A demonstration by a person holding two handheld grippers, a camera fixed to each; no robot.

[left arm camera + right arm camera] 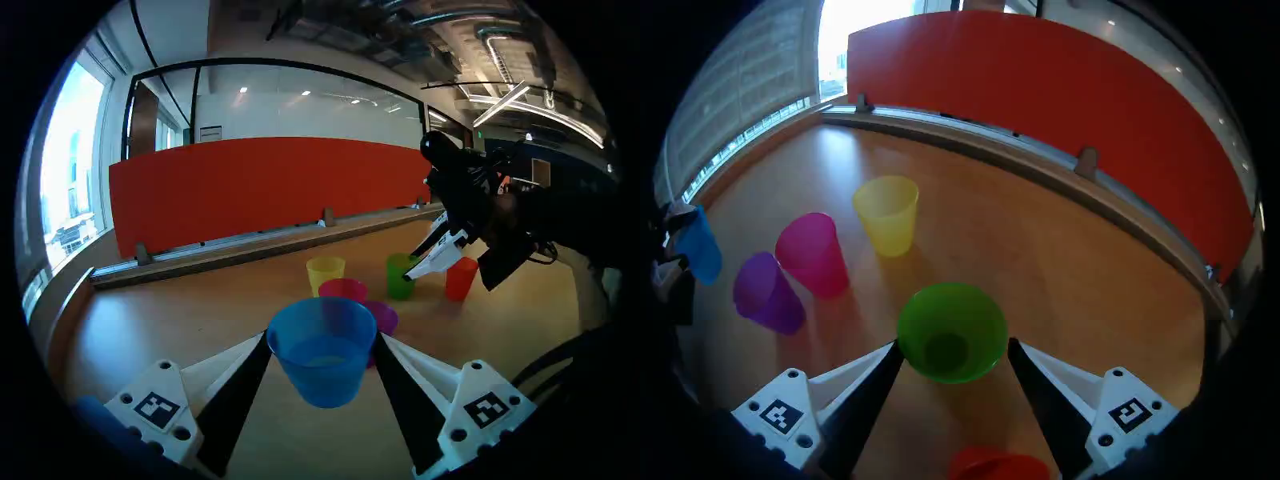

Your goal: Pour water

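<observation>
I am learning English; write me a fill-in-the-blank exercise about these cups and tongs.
The left tongs grip the translucent blue plastic cup, one of ___ cups here.
The right tongs flank the translucent green plastic cup, seen from ___.
The pink plastic cup stands ___ the purple plastic cup and the yellow plastic cup.
Missing words: six; above; between.

A translucent blue cup [322, 360] sits between black fingers [240, 392] on white mounts [472, 380] bearing black-and-white square markers [156, 408]. At 12 o'clock beyond it are a yellow cup [325, 273], a magenta cup [342, 290] and a purple cup [386, 317]. At 1 o'clock are a green cup [398, 278] and an orange-red cup [461, 280]. The tabletop [200, 320] is honey-brown wood and the partition [264, 188] is red.
</observation>
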